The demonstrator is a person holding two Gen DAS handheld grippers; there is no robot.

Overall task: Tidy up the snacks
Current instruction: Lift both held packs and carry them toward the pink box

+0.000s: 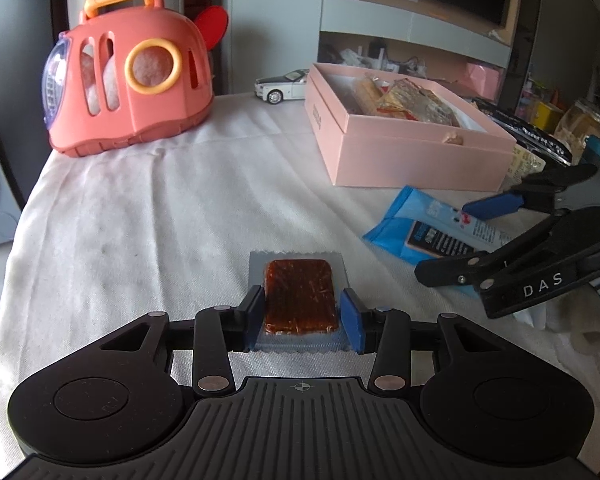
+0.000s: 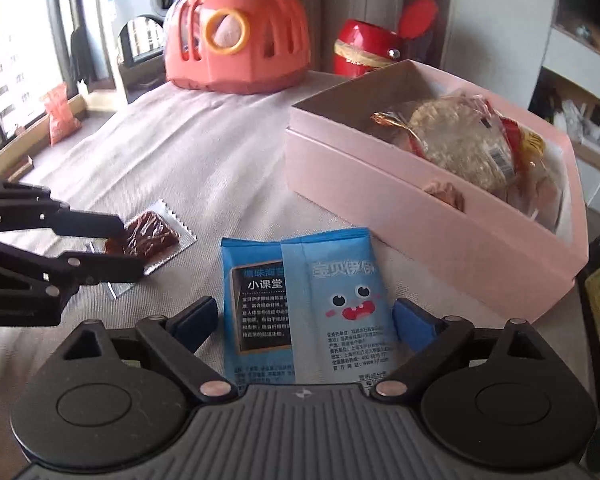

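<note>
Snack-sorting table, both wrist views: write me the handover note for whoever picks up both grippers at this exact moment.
Left gripper: pads straddle the clear-wrapped brown snack bar lying on the white cloth; whether they press it cannot be told.
Right gripper: open around the blue snack packet, which lies flat with a gap at each pad.
Pink box: open, already holding a wrapped round cracker and other wrapped snacks.
Done: some snacks boxed.
Left: grip and lift the bar and the blue packet, probably into the box. A dark packet lies beyond the box, also unboxed.
</note>
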